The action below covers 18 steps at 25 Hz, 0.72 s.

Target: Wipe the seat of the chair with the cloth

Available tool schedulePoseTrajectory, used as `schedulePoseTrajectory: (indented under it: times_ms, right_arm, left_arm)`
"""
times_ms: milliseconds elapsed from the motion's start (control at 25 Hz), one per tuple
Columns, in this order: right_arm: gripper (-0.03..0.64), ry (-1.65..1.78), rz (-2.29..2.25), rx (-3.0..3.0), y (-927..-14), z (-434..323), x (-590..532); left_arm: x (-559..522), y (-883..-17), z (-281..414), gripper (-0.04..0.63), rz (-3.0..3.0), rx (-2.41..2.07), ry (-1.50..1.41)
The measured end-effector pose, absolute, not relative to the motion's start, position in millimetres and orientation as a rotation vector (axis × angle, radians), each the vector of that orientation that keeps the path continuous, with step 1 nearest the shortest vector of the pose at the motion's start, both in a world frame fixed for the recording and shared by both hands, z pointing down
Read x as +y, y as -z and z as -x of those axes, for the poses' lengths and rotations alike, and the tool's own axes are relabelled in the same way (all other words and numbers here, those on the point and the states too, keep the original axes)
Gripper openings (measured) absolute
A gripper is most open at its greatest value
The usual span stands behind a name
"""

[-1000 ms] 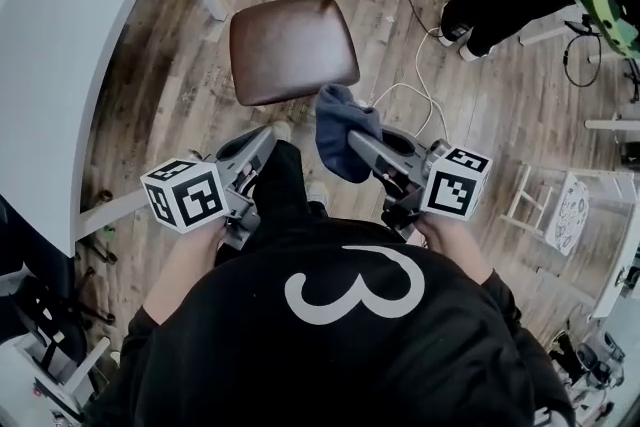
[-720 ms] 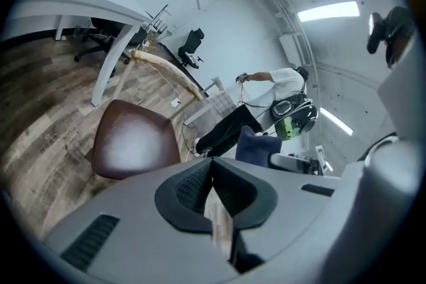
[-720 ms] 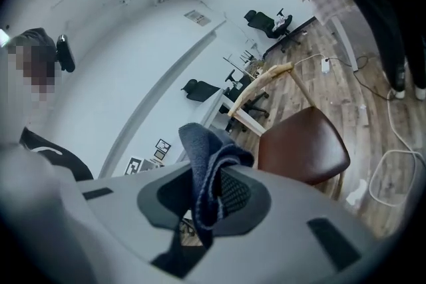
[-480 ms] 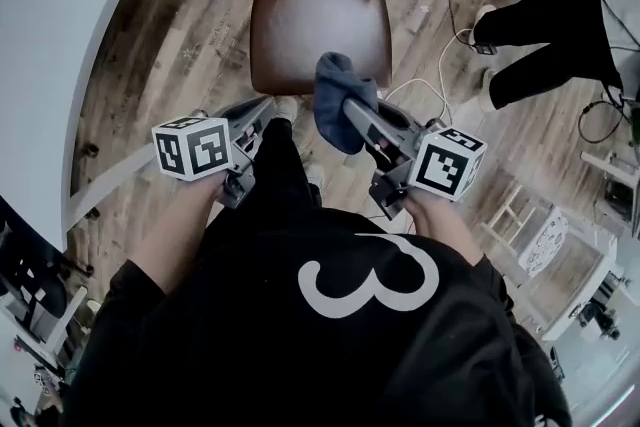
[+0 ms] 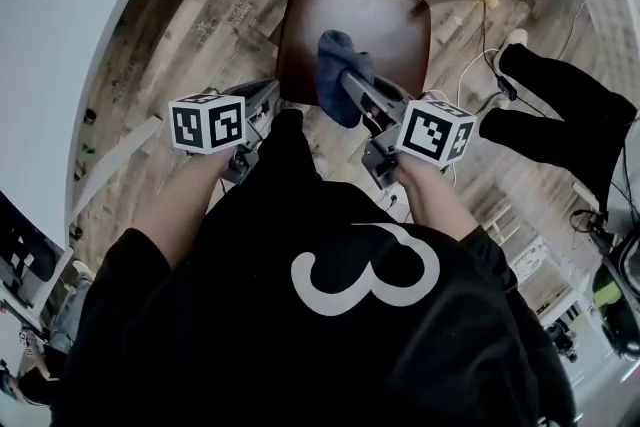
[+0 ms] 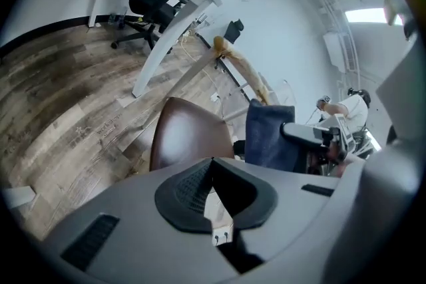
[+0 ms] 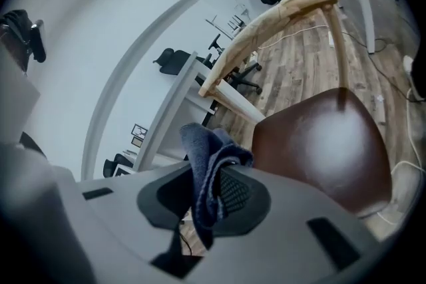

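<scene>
The person [image 5: 340, 315] fills the lower frame. The chair [image 5: 350, 15] sits upper centre, its legs hidden under the seat. The cloth [image 5: 338, 75] overlaps the seat's near edge; whether it touches the seat cannot be determined. The right gripper [image 5: 350, 87] clamps the cloth, which covers its tips. The left gripper [image 5: 266, 95], lower left of the seat, has its jaws together and empty.
</scene>
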State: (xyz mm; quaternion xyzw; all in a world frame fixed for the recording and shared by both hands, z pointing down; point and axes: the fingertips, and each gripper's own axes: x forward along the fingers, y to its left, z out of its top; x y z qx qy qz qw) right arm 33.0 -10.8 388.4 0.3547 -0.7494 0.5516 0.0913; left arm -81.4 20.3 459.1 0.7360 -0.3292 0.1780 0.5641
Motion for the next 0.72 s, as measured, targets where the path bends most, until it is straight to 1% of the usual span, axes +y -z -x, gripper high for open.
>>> schedulePoseTrajectory:
  times_ms: [280, 520, 720]
  right_arm:
    - [0.063, -1.631, -0.978, -2.189, -432.2, 11.1, -54.5]
    - [0.063, -1.683, -0.922, -2.145, -464.6, 21.0, -75.8]
    - [0.063, -1.758, -0.867, -2.110, -489.3, 28.1, -86.8]
  left_arm:
    - [8.9, -503.6, 104.1, 0.012, -1.638, -0.814, -0.463]
    - [-11.0, -521.3, 111.1, 0.012, -1.584, -0.881, -0.441]
    - [-6.6, -527.3, 115.5, 0.012, -1.507, -0.920, -0.445]
